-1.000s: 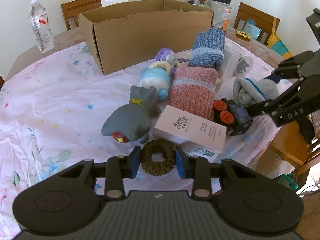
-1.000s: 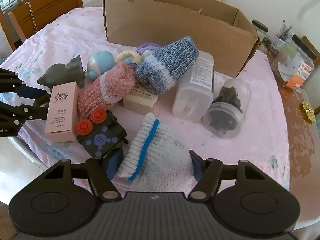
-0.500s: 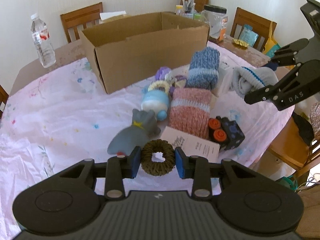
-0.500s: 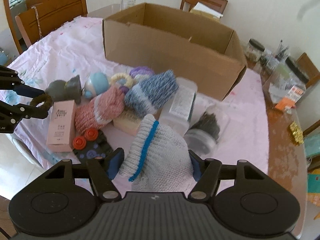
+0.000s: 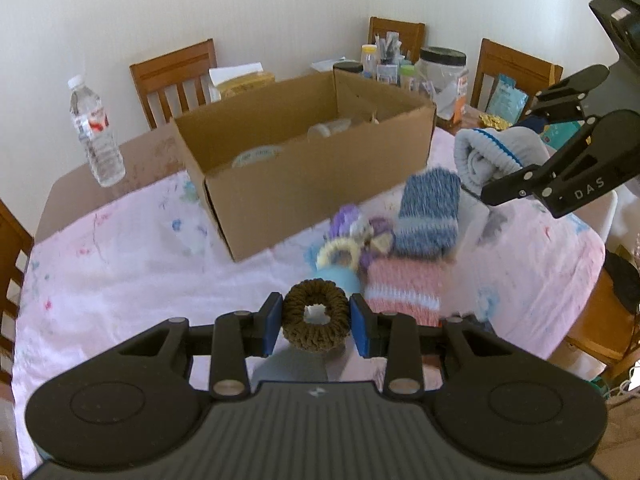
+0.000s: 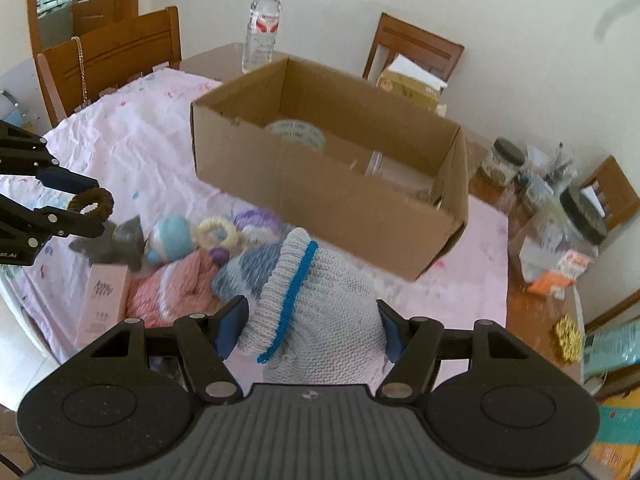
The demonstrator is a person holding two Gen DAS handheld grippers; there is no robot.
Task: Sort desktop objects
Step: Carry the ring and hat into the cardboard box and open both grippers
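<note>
My left gripper is shut on a brown crocheted ring, held above the table in front of the open cardboard box. It also shows at the left of the right wrist view. My right gripper is shut on a rolled white sock with a blue stripe, raised above the pile. That sock also shows at the right of the left wrist view. The box holds a tape roll and a clear jar.
On the pink cloth lie a blue sock roll, a pink sock roll, a yellow ring, a grey cat toy and a pink carton. A water bottle, jars and wooden chairs stand around the table.
Both grippers have risen from the pile with their objects and moved toward the box. The box interior has come into view.
</note>
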